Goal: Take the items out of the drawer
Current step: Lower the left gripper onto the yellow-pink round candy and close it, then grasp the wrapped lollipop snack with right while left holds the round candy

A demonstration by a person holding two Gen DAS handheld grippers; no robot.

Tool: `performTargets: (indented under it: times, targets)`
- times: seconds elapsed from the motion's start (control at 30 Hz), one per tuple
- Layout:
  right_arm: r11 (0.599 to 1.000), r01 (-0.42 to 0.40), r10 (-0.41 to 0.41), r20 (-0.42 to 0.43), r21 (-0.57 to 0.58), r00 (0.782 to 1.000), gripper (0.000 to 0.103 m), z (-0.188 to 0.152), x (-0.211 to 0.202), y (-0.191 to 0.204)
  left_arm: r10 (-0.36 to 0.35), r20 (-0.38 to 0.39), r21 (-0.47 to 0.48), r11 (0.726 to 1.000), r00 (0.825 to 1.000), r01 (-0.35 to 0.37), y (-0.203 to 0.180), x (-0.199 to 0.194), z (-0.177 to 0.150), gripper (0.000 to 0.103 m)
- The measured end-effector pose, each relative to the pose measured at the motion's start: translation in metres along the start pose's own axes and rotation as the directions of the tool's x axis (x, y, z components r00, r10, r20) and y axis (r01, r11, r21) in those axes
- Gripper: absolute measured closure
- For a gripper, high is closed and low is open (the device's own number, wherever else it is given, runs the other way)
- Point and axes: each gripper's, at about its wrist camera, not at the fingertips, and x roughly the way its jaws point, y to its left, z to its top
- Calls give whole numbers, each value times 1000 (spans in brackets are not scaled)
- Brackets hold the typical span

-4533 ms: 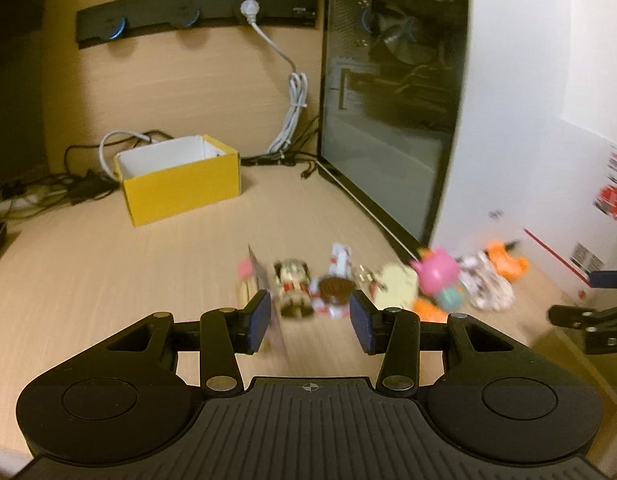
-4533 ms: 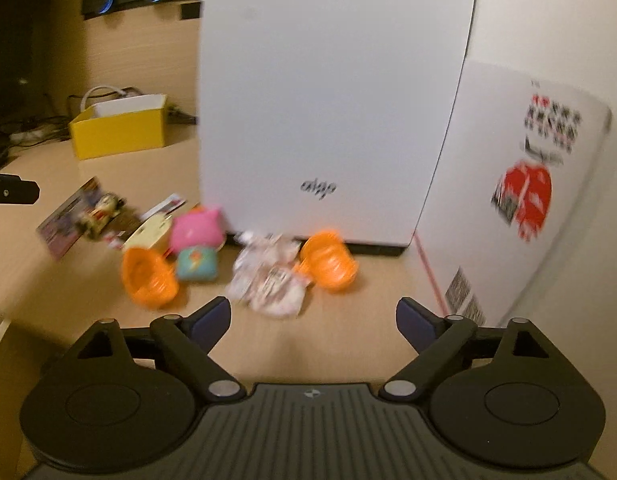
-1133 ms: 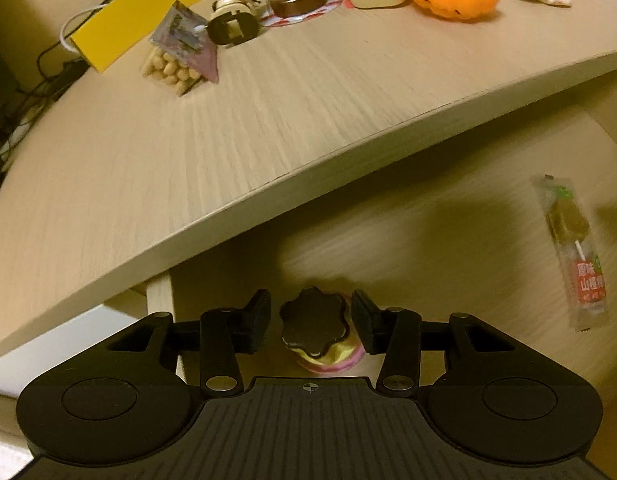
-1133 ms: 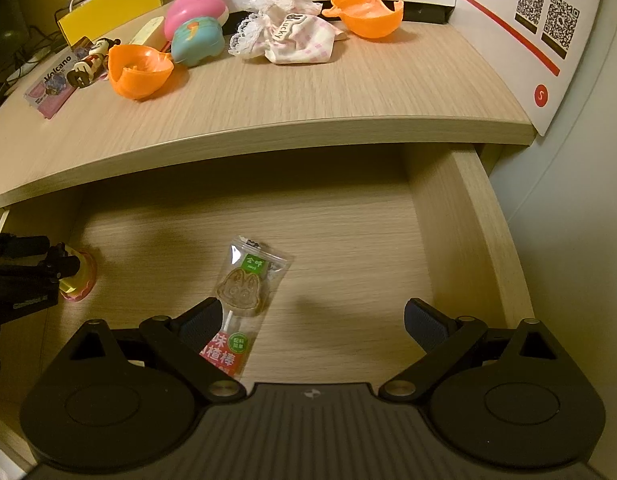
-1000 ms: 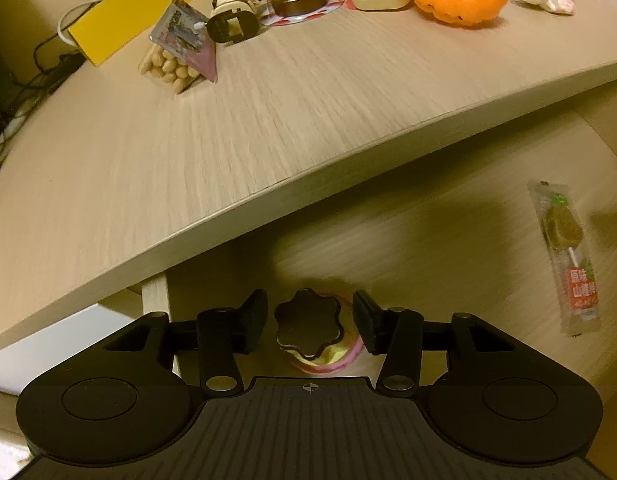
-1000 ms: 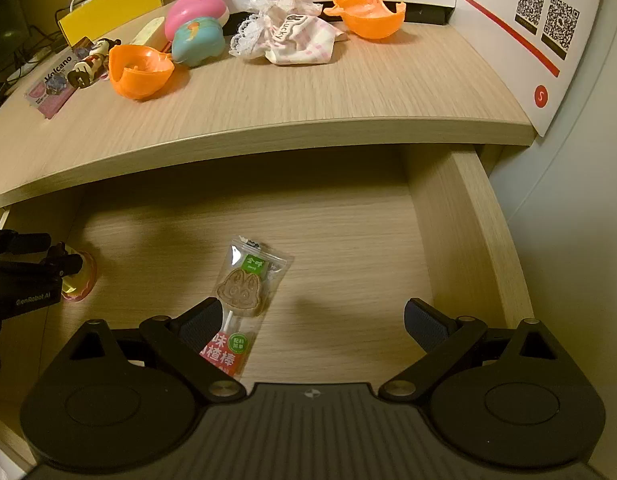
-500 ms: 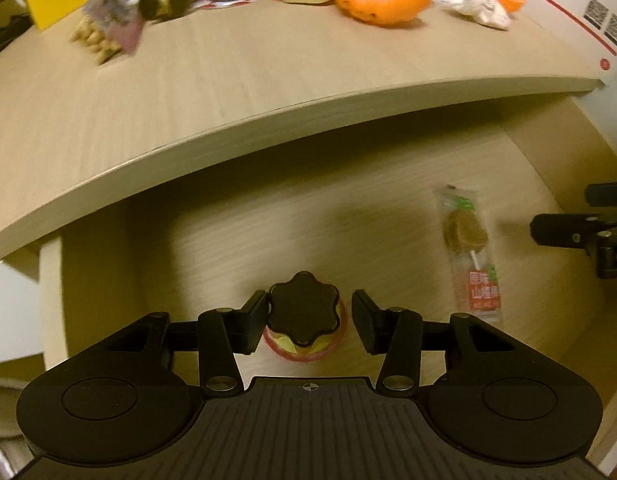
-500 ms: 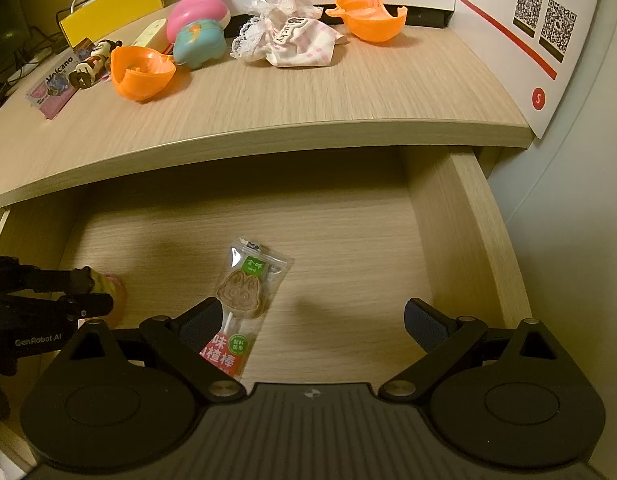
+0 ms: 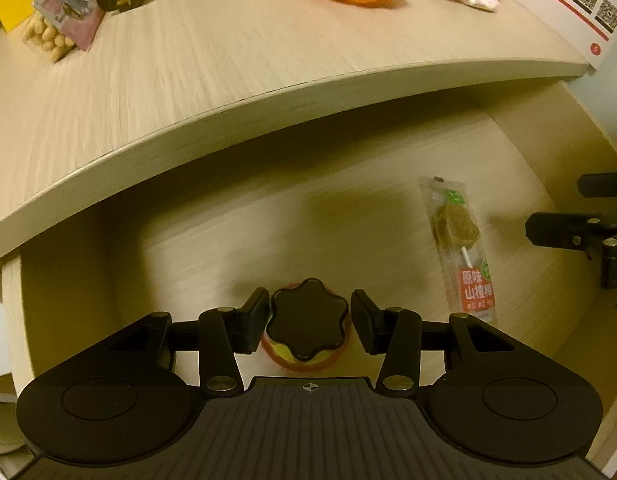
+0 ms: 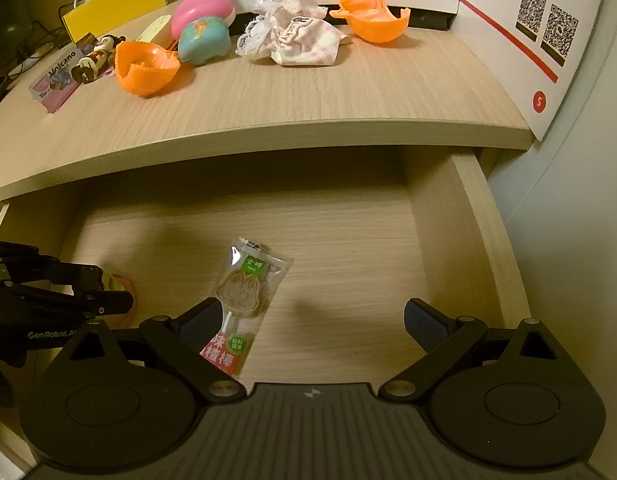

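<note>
— Pale wood-grain desk (image 10: 308, 96) is seen across the upper half of both views, with the open drawer (image 10: 464, 216) pulled out beneath it. What is being worked?

— A small cupcake-shaped toy (image 9: 306, 330) is framed at lower centre of the left wrist view, on the drawer floor. The left gripper (image 9: 308, 322) is set around it, one pad touching the toy's left side; a thin gap shows at the other pad, so it cannot be told whether the grasp is complete.

— How is the toy expected to handle?

— A dark, scalloped, flower-like top is seen over a yellow body and a red rim. It is judged light and possibly a little squashy, so a hold low on the body, under the overhanging top, would be favoured.

— And the other item?

— A wrapped lollipop (image 10: 244, 300) lies flat at lower centre of the right wrist view, well apart from the toy. Its clear, glossy film is judged thin, crinkly and slippery, with a stiff flat candy and a white stick inside. The candy's edges would be the surest place to be pinched.

— The right gripper (image 10: 312, 324)?

— Spread wide and holding nothing; its left pad overlaps the wrapper's lower end in the picture.

— The desktop?

— Two orange shell halves (image 10: 146, 66), a pink and blue rounded toy (image 10: 202, 24) and a crumpled lace cloth (image 10: 292, 34) are noted at the top of the frame.
</note>
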Motion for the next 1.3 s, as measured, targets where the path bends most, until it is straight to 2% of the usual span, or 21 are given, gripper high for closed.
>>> performTargets:
  times: [0.2,0.4,0.53,0.7,0.97,1.3]
  targets:
    - [1000,0,0,-42,4,999,5,2,5,0,10,7,22,1000,1000,-10,-3,-4,-3,59]
    - [999,16,-18,-63,-36,998,5,5,5,5,-50,57,-60,997,997,54,10,-38,-24,59]
    - [995,27,-38,-115,-98,993,5,15,14,21,-48,76,-93,994,996,55,15,-46,-42,59]
    - [995,-46,24,-226,-90,974,5,38,38,44,-61,94,-164,984,994,76,24,-47,-44,59]
    - [994,-10,-29,-347,-111,938,4,47,92,65,-63,118,-183,979,991,84,25,-49,-53,59]
    - [986,-22,-35,-336,-163,941,6,52,94,76,-69,126,-179,980,990,91,23,-49,-53,59]
